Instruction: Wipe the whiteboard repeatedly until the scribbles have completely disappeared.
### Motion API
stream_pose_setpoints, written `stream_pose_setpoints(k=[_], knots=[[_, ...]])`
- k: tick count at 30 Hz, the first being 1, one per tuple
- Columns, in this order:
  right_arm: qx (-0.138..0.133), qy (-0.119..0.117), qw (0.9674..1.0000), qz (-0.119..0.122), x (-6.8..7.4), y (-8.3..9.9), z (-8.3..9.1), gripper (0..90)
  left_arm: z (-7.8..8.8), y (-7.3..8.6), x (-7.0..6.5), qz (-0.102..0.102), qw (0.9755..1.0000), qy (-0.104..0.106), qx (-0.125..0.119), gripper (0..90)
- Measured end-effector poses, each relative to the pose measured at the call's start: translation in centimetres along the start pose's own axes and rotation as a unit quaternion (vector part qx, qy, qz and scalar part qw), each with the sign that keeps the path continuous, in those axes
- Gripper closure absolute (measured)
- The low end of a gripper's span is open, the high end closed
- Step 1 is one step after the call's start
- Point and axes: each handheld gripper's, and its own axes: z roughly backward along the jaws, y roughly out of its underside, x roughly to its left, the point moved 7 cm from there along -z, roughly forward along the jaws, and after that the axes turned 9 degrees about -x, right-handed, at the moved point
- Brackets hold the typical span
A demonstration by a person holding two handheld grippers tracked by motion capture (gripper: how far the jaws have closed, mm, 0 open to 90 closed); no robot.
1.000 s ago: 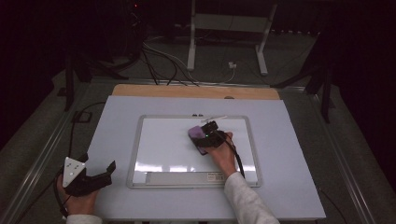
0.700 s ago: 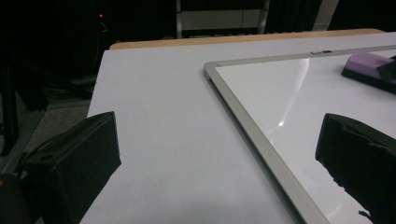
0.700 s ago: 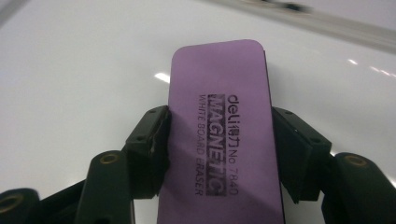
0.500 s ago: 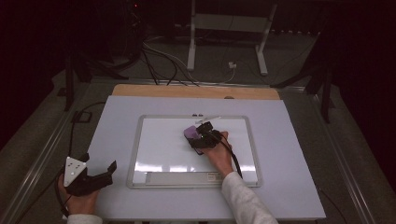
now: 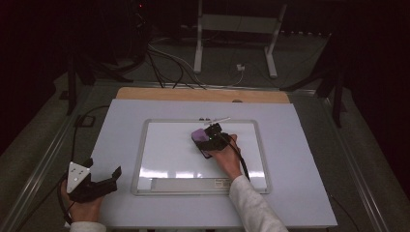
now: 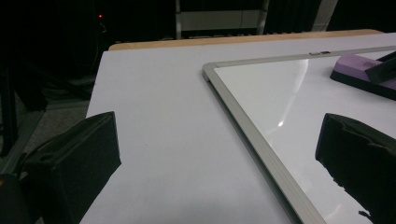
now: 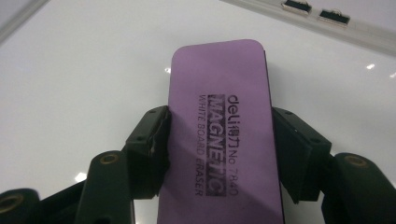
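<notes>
Your right gripper (image 7: pixel 219 135) is clamped on the purple eraser (image 7: pixel 223 130), one black jaw pressed to each long side, with the printed top of the eraser facing the camera in the right gripper view. From above, the eraser (image 5: pixel 199 137) lies flat on the whiteboard (image 5: pixel 169 154), in its upper middle part, close to the top frame and a little right of centre, and your right hand (image 5: pixel 226 157) reaches in from the lower right with its white sleeve (image 5: pixel 251 205) crossing the bottom edge of the board. Two small clips sit on the frame just beyond the eraser in the right gripper view. The board surface around the eraser looks clean and glossy, with a few light reflections. Your left gripper (image 5: pixel 99 181) rests well apart from all this, at the near left corner of the table (image 5: pixel 300 193), off the board, held in your left hand (image 5: pixel 84 210); its jaws stand wide open with nothing between them, and in the left gripper view they frame the bare table top and the near corner of the whiteboard (image 6: pixel 261 107), with the eraser (image 6: pixel 362 70) far off at the right edge. A wooden strip (image 5: pixel 203 94) runs along the far edge of the table
</notes>
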Motion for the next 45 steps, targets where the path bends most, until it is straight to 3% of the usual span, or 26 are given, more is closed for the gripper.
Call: stream_pose_setpoints(k=[1, 3, 6, 8, 10, 14, 17, 19, 21, 23, 27, 31, 34, 38, 45], knots=[[0.001, 0.000, 1.0000, -0.004, -0.2, -0.1, 0.0, 41.3, 0.0, 0.0, 0.0, 0.001, 1.0000, 0.000, -0.001, 0.6], [-0.005, 0.030, 0.9993, -0.020, -1.5, -0.2, 0.0, 41.3, 0.1, 0.0, 0.1, 0.003, 1.0000, -0.001, -0.002, 0.6], [-0.013, 0.072, 0.9954, -0.062, -3.9, -0.3, 0.4, 41.4, 0.1, 0.1, 0.2, 0.005, 1.0000, -0.001, -0.001, 0.6], [-0.015, 0.076, 0.9935, -0.083, -4.5, -0.1, 0.6, 41.3, 0.0, 0.1, 0.2, 0.004, 1.0000, 0.000, 0.000, 0.6], [-0.012, 0.078, 0.9950, -0.061, -3.9, -0.1, 0.6, 41.3, 0.0, 0.0, 0.1, 0.003, 1.0000, 0.001, 0.000, 0.6], [0.000, 0.017, 0.9997, -0.016, -0.5, 0.3, 0.4, 41.3, -0.1, 0.0, -0.1, 0.000, 1.0000, 0.002, 0.001, 0.6], [0.006, -0.044, 0.9990, 0.004, 2.4, 0.8, 0.3, 41.3, -0.1, 0.0, 0.0, 0.000, 1.0000, 0.001, 0.001, 0.6], [0.007, -0.066, 0.9976, 0.023, 4.0, 1.2, 0.3, 41.2, -0.1, 0.1, 0.0, 0.001, 1.0000, 0.000, 0.002, 0.6], [0.006, -0.067, 0.9973, 0.029, 4.4, 1.2, 0.3, 41.2, 0.0, 0.1, 0.0, 0.000, 1.0000, 0.000, 0.002, 0.6], [0.002, -0.057, 0.9982, 0.019, 3.8, 1.0, 0.2, 41.2, 0.0, 0.0, 0.0, 0.000, 1.0000, -0.001, 0.001, 0.6], [-0.007, 0.001, 0.9995, -0.032, 0.5, 0.5, 0.2, 41.2, 0.0, 0.1, 0.1, 0.002, 1.0000, -0.001, 0.001, 0.6], [-0.016, 0.055, 0.9960, -0.069, -2.7, 0.6, 1.0, 41.2, 0.0, 0.1, 0.1, 0.003, 1.0000, -0.001, 0.002, 0.6], [-0.020, 0.074, 0.9932, -0.087, -4.2, 1.0, 1.8, 41.2, -0.1, 0.1, 0.1, 0.002, 1.0000, -0.001, 0.004, 0.6], [-0.018, 0.080, 0.9922, -0.094, -4.9, 1.5, 2.5, 41.2, 0.0, 0.1, 0.0, 0.001, 1.0000, -0.002, 0.003, 0.6], [-0.008, 0.061, 0.9956, -0.070, -3.8, 2.8, 3.9, 41.1, -0.2, 0.2, 0.0, 0.001, 1.0000, -0.001, 0.005, 0.6]])
